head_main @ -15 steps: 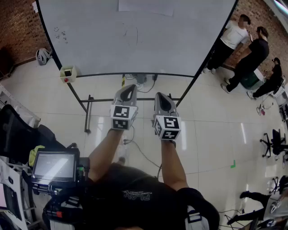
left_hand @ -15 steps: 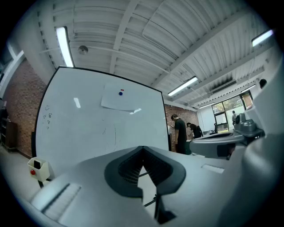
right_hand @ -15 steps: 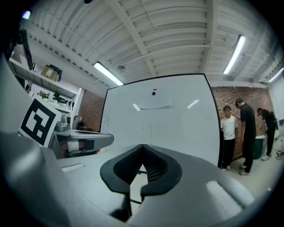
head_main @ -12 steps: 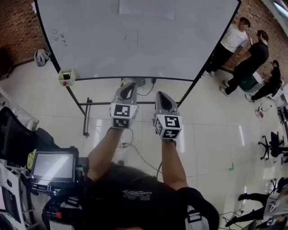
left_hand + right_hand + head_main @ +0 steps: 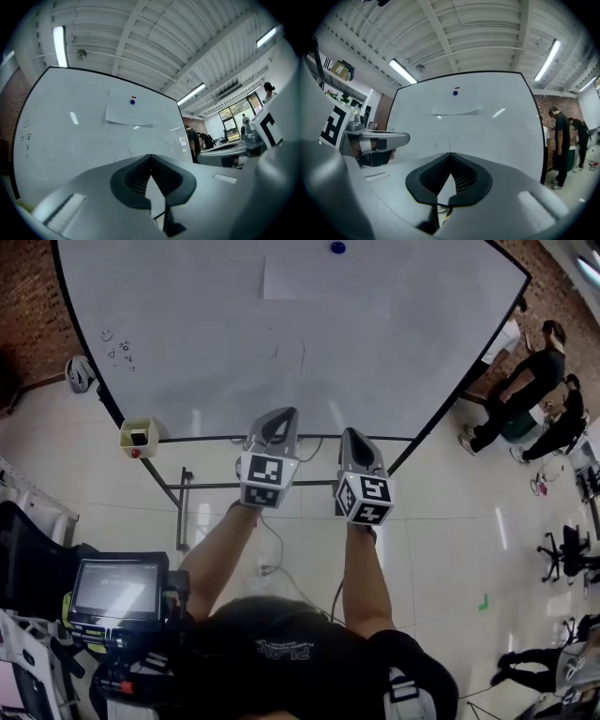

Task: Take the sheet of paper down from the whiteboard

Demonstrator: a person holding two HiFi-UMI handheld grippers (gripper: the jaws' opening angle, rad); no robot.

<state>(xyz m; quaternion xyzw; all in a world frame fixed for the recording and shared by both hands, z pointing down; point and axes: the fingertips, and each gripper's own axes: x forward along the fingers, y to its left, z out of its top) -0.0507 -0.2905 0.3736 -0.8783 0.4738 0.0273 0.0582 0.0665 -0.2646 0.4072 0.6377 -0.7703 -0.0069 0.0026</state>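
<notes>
A white sheet of paper [image 5: 326,284] hangs high on the whiteboard [image 5: 187,343], pinned by a blue round magnet [image 5: 337,247]. The sheet also shows in the left gripper view, paper [image 5: 129,112], and in the right gripper view, paper [image 5: 456,110]. My left gripper [image 5: 278,420] and right gripper [image 5: 354,439] are held side by side, well below the sheet and in front of the board's lower edge. Both are shut with nothing between the jaws, as seen at the left gripper [image 5: 150,157] and the right gripper [image 5: 450,155].
The whiteboard stands on a black frame [image 5: 178,486] over a tiled floor. A small box with a red button [image 5: 138,437] hangs at its lower left. Several people [image 5: 525,395] stand at the right. A monitor on a cart [image 5: 114,589] is at my lower left.
The view has tilted up: the board now fills more of the frame and the paper with its magnet has come into sight. Both grippers have risen slightly toward the board, still shut.
</notes>
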